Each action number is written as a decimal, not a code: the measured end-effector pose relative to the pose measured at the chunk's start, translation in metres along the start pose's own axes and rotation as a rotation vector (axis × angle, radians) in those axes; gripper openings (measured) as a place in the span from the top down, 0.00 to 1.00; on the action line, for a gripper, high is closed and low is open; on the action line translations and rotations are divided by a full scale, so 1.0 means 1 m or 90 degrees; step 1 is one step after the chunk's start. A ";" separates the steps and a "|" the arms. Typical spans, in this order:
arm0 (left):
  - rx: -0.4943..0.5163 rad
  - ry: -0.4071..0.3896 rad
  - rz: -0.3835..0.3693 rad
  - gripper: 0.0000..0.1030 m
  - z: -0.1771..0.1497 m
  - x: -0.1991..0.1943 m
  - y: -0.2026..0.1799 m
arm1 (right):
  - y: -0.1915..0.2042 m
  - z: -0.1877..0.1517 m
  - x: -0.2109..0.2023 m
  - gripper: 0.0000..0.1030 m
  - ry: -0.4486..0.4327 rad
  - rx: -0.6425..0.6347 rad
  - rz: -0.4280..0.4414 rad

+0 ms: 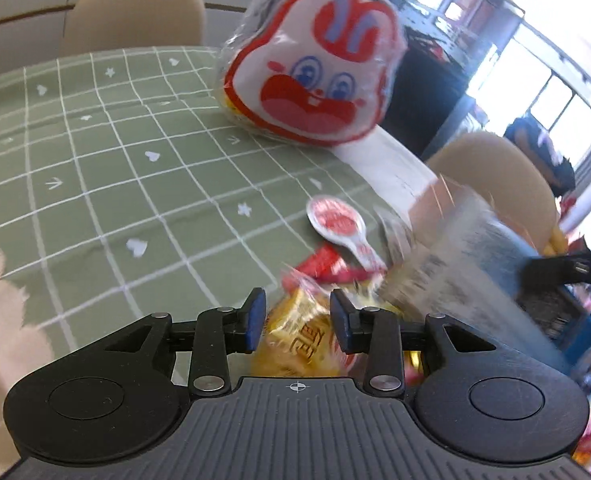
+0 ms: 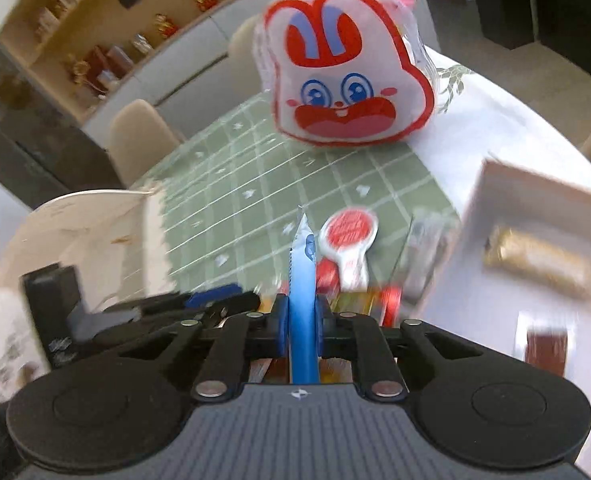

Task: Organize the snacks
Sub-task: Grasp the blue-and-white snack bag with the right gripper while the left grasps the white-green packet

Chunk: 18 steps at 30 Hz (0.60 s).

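Note:
My right gripper is shut on a thin blue snack packet that stands upright between its pads. My left gripper is open above a yellow snack packet, which lies between and below its fingers; the pads do not clearly press on it. In the right wrist view the left gripper's fingers show just left of my right one. A large bag with a red and white rabbit face stands at the far side. A spoon-shaped red and white packet and red wrappers lie ahead.
A green checked cloth covers the table. A white box holding a golden bar stands to the right, and a white paper bag to the left. Beige chairs ring the table. A blurred grey-blue slab lies at right.

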<state>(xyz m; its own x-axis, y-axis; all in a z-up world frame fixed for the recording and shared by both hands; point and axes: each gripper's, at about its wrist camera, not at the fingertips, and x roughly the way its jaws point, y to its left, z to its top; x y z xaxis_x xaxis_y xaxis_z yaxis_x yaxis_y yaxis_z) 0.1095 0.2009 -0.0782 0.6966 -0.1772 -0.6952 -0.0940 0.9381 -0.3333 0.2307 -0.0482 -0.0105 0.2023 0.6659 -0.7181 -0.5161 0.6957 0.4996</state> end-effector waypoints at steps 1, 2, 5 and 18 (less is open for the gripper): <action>0.014 0.005 0.002 0.62 -0.006 -0.007 -0.004 | -0.002 -0.012 -0.012 0.87 0.004 0.008 0.019; 0.025 0.007 -0.001 0.62 -0.012 -0.013 -0.008 | -0.003 -0.022 -0.020 0.87 0.008 0.015 0.033; 0.045 0.017 -0.011 0.62 -0.030 -0.030 -0.018 | -0.014 -0.062 -0.043 0.87 0.022 0.042 0.053; 0.124 0.019 0.170 0.61 -0.068 -0.015 -0.065 | -0.050 -0.155 -0.056 0.72 -0.020 0.073 -0.132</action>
<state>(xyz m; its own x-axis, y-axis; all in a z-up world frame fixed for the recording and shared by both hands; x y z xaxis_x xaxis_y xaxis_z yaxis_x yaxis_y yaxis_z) 0.0568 0.1226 -0.0889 0.6447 0.0764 -0.7606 -0.1303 0.9914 -0.0108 0.1163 -0.1621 -0.0702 0.3205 0.5129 -0.7964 -0.3634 0.8430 0.3966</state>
